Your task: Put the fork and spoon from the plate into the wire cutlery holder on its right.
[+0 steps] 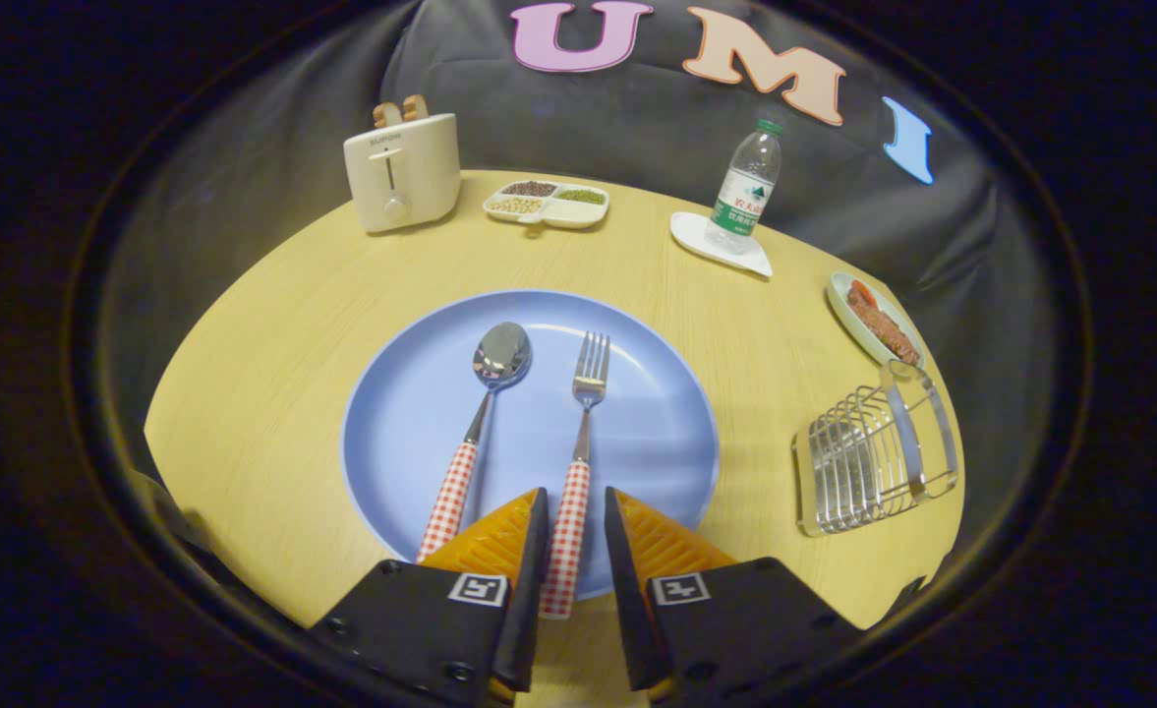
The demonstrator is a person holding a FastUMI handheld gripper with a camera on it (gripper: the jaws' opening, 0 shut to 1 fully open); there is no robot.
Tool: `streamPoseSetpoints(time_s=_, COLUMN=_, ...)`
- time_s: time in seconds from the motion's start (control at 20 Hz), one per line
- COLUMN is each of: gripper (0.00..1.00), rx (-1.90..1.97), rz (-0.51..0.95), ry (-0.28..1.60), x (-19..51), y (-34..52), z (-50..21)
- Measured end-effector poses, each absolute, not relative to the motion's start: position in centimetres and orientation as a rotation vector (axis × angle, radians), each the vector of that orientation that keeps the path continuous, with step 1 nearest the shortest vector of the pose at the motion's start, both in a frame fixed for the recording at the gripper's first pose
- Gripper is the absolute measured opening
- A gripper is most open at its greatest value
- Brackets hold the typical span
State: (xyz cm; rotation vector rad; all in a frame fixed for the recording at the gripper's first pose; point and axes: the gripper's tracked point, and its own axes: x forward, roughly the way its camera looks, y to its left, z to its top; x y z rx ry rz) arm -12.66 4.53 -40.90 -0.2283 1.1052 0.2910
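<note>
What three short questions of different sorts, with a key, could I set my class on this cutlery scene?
1. True or false: the fork already stands in the wire cutlery holder.
2. Which handle lies between the fingers of the gripper? A. spoon B. fork C. neither
3. Fill in: the spoon lies on the blue ____.

Key:
1. False; the fork lies on the plate, and the holder stands apart on the table.
2. B; the fork's checked handle runs between the fingers, which are open with a gap beside it, not pressing it.
3. plate.
</note>
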Motion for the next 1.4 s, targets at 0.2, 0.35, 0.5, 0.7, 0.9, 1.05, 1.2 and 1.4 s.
streamPoseSetpoints(time_s=0.2, gripper=0.18, rx=-0.225, rz=0.269, ry=1.123, x=-12.8, y=3.8, z=-40.5)
streamPoseSetpoints(time_s=0.35, gripper=0.12, rx=-0.212, rz=0.25, ry=1.142, x=-12.8, y=3.3, z=-40.4)
streamPoseSetpoints(time_s=0.5, gripper=0.12, rx=-0.203, rz=0.27, ry=1.167, x=-12.8, y=3.0, z=-39.7)
streamPoseSetpoints(time_s=0.7, gripper=0.12, rx=-0.211, rz=0.325, ry=1.17, x=-12.1, y=2.1, z=-37.5)
streamPoseSetpoints(time_s=0.9, gripper=0.12, rx=-0.225, rz=0.388, ry=1.162, x=-11.1, y=0.6, z=-35.4)
streamPoseSetpoints(time_s=1.05, gripper=0.12, rx=-0.233, rz=0.433, ry=1.167, x=-10.4, y=-1.3, z=-33.8)
streamPoseSetpoints(time_s=1.2, gripper=0.12, rx=-0.255, rz=0.473, ry=1.18, x=-9.8, y=-3.7, z=-32.1)
streamPoseSetpoints(time_s=1.4, gripper=0.12, rx=-0.277, rz=0.517, ry=1.192, x=-9.0, y=-7.0, z=-30.3)
